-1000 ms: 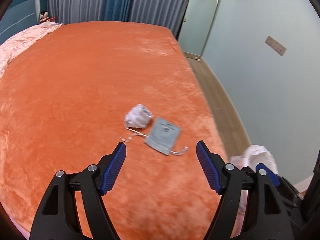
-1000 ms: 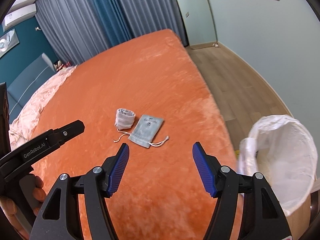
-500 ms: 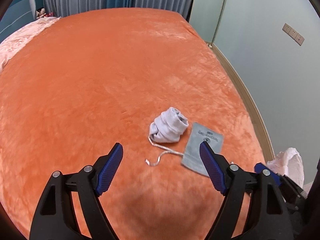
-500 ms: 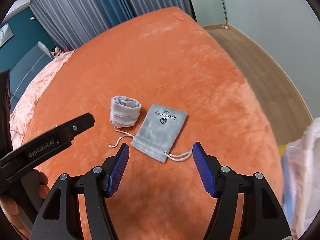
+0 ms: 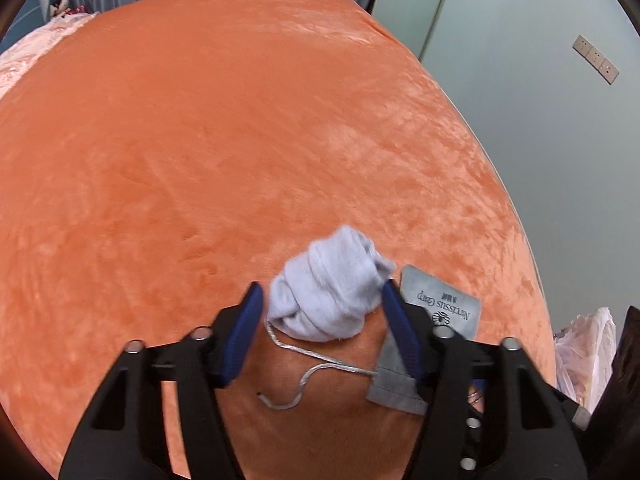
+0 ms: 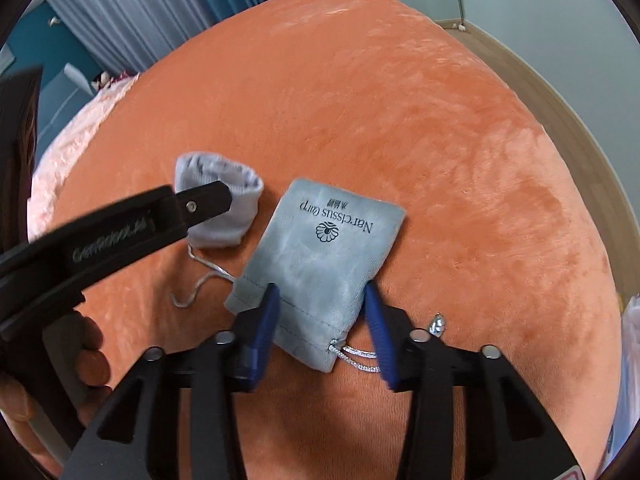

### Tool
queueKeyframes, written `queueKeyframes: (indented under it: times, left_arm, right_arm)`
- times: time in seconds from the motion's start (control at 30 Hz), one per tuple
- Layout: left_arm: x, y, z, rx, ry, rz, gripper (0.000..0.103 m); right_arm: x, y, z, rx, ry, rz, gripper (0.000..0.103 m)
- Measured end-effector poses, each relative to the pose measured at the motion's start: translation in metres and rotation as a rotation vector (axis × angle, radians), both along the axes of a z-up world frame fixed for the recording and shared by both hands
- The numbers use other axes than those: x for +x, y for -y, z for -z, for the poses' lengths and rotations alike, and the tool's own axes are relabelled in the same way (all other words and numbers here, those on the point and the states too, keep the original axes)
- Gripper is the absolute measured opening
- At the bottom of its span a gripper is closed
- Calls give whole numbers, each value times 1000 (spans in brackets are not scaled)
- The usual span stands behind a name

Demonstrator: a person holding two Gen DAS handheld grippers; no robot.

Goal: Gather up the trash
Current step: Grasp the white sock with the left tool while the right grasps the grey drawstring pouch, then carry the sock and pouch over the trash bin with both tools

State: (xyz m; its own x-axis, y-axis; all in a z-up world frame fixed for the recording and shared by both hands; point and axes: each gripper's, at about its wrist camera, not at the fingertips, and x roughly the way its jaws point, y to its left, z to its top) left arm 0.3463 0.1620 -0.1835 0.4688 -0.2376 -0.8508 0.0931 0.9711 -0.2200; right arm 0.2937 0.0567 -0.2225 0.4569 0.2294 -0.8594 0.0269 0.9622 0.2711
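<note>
- The left gripper (image 5: 322, 312) straddles a balled-up pale grey sock (image 5: 328, 292) on the orange bedspread (image 5: 200, 140); its jaws are closing, the right pad touching the sock, the left pad just short of it, so nothing is gripped yet.
- The right gripper (image 6: 320, 312) straddles the drawstring end of a flat grey pouch (image 6: 324, 248); its jaws are closing, with the pads at the pouch's sides and no firm pinch visible.
- Sock and pouch lie just beside each other near the bed's right edge, the pouch closer to that edge.
- A silver drawstring (image 5: 304, 376) trails loose across the bedspread below the sock, between the left fingers.
- A white bin bag (image 5: 588, 344) shows past the bed's right edge.
- Curtains (image 6: 152, 12) hang beyond the far edge.
</note>
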Motion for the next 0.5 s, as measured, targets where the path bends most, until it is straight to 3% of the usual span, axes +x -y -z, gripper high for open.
queueKeyframes:
  times: [0.07, 0.17, 0.5]
  left_arm:
    - [0, 1, 3, -8, -12, 4, 35]
    - [-5, 0, 0, -9, -9, 4, 26]
    - [-41, 11, -52, -37, 42, -4, 25]
  right_arm:
    - [-3, -4, -1, -9, 10, -17, 16]
    - [-8, -5, -2, 22, 7, -18, 5]
    - [-45, 19, -64, 61, 101, 14, 5]
